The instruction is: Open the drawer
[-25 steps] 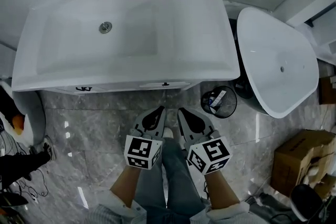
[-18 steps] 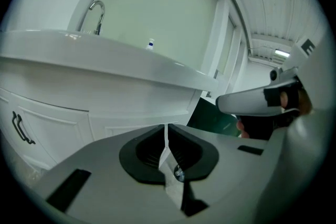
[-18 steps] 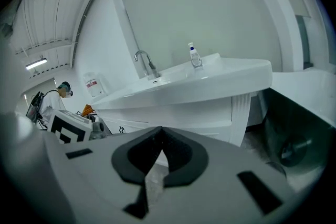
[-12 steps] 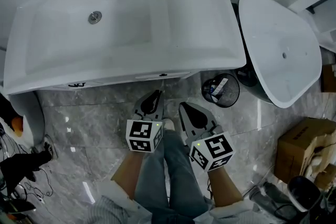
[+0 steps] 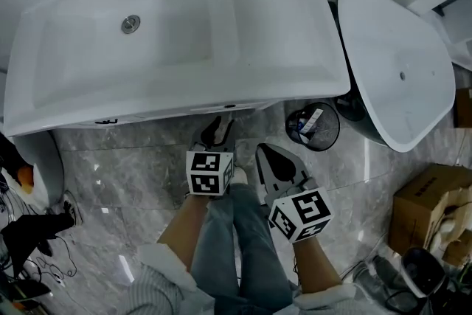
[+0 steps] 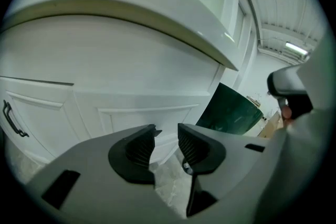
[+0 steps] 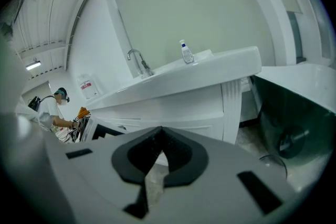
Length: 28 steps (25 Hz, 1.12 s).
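Evidently the approach is being made, and no pull is being gripped yet. The left gripper (image 6: 165, 140), a grey two-jaw tool with black ribbed pads, is being held with its jaws a moderate way apart. They have just been opening, and nothing is being held between them. It is being pointed at the white panelled cabinet front (image 6: 142, 113), near it but apart from it. The right gripper (image 7: 159, 150) is being held with its jaws together on nothing, beside the left one and a little nearer the person, over the grey marble floor (image 5: 125, 173).

A dark curved handle (image 6: 10, 119) is being shown on the panel left of the one being faced. Which panel is the drawer cannot be told. From above, the fronts are being hidden by the white ceramic basin (image 5: 184, 92); only a small dark pull (image 5: 230, 106) is being glimpsed under its rim.

Next, it is judged, a pull is needing to be reached, enclosed by the parted jaws and clamped before the drawer is drawn outward.
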Each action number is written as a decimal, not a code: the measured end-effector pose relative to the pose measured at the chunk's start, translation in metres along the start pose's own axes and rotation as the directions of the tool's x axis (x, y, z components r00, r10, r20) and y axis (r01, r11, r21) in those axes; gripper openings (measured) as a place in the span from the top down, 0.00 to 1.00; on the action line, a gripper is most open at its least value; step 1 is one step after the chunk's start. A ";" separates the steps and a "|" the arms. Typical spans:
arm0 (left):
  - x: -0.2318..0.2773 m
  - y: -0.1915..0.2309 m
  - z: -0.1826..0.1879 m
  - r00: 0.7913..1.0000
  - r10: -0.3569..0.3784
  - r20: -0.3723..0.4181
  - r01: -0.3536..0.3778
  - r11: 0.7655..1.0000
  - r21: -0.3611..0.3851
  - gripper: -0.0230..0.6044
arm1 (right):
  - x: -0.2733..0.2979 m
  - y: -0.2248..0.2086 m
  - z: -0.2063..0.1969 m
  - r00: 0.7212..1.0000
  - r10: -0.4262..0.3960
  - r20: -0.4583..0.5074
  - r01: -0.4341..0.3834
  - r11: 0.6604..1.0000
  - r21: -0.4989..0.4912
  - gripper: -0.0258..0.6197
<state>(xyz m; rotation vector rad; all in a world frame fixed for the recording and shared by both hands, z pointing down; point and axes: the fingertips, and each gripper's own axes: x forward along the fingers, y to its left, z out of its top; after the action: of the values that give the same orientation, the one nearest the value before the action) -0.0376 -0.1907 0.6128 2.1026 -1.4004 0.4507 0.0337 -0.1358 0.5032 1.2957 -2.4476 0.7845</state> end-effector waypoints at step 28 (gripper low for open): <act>0.079 0.027 -0.025 0.986 0.122 -0.109 -0.124 0.992 -0.012 0.63 | 0.003 -0.035 -0.035 0.994 -0.078 -0.072 0.082 0.995 0.057 0.94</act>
<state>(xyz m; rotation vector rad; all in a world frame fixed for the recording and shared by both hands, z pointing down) -0.0299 -0.2408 0.6842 1.9530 -1.4710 0.5892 0.0600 -0.1335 0.5451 1.3548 -2.3193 0.8732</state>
